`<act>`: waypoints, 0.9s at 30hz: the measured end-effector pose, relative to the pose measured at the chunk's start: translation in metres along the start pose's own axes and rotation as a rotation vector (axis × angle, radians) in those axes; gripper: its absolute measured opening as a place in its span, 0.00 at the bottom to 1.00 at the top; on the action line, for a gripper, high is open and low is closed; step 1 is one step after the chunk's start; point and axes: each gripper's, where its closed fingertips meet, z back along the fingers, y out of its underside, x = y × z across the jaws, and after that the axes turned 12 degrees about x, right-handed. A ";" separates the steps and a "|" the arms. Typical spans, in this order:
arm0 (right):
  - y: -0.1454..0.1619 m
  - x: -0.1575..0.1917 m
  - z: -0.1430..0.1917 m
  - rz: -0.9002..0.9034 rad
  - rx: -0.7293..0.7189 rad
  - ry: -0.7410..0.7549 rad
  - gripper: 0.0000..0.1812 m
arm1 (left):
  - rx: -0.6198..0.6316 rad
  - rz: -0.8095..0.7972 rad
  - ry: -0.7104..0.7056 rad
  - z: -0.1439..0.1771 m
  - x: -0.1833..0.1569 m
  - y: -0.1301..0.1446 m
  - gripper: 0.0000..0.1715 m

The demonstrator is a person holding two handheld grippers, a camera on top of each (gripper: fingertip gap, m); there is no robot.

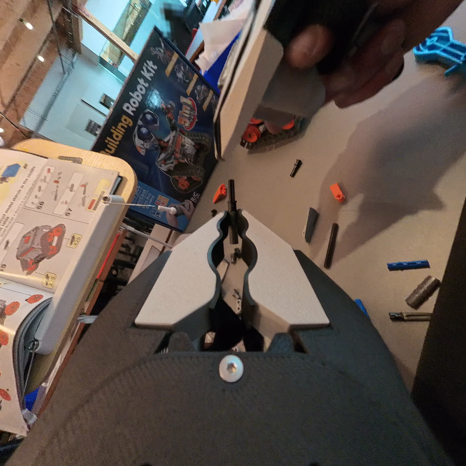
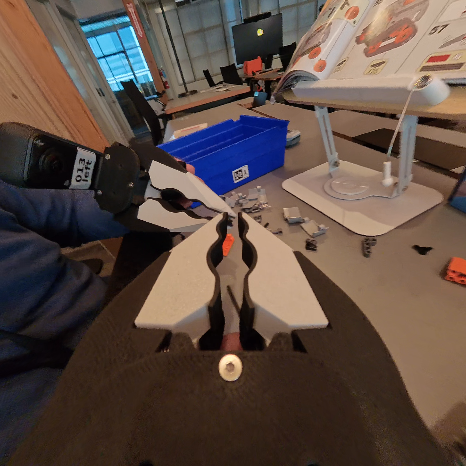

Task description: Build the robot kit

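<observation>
My left gripper [image 1: 232, 214] is shut on a short black pin [image 1: 231, 191], which sticks out past the fingertips above the grey table [image 1: 378, 176]. My right gripper [image 2: 232, 216] has its jaws a narrow gap apart with a small dark thing at the tips; I cannot tell if it grips it. An orange piece [image 2: 228, 244] shows through the gap. The left gripper [image 2: 222, 213] comes in from the left, its tip meeting the right one's tips. In the left wrist view the right gripper [image 1: 280, 111] is blurred, just above a dark model with orange wheels [image 1: 267, 136].
Loose parts lie on the table: an orange piece [image 1: 337, 193], a black axle [image 1: 330, 245], a blue beam [image 1: 407, 265], grey pieces [image 2: 292, 214], an orange brick [image 2: 455, 273]. A blue bin [image 2: 227, 151], a white book stand [image 2: 353, 201] with an open manual [image 2: 378, 37] and a kit box [image 1: 156, 126] stand behind. Spacing between my two grippers at the tips: around 4 centimeters. The black axle [image 1: 330, 245] is about 11 centimeters from my left fingertips. It is also in sight in the right wrist view [image 2: 234, 298].
</observation>
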 end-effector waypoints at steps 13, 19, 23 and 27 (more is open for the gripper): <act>0.052 -0.043 0.026 0.174 0.344 0.217 0.09 | 0.123 -0.020 0.227 -0.015 -0.040 0.040 0.03; 0.087 -0.043 0.030 0.199 0.499 0.174 0.10 | 0.150 -0.016 0.317 -0.016 -0.055 0.046 0.03; 0.109 -0.035 0.023 0.272 0.609 0.130 0.10 | 0.165 -0.028 0.352 -0.016 -0.062 0.049 0.03; 0.123 -0.025 0.013 0.367 0.686 0.104 0.09 | 0.166 -0.027 0.380 -0.016 -0.068 0.048 0.03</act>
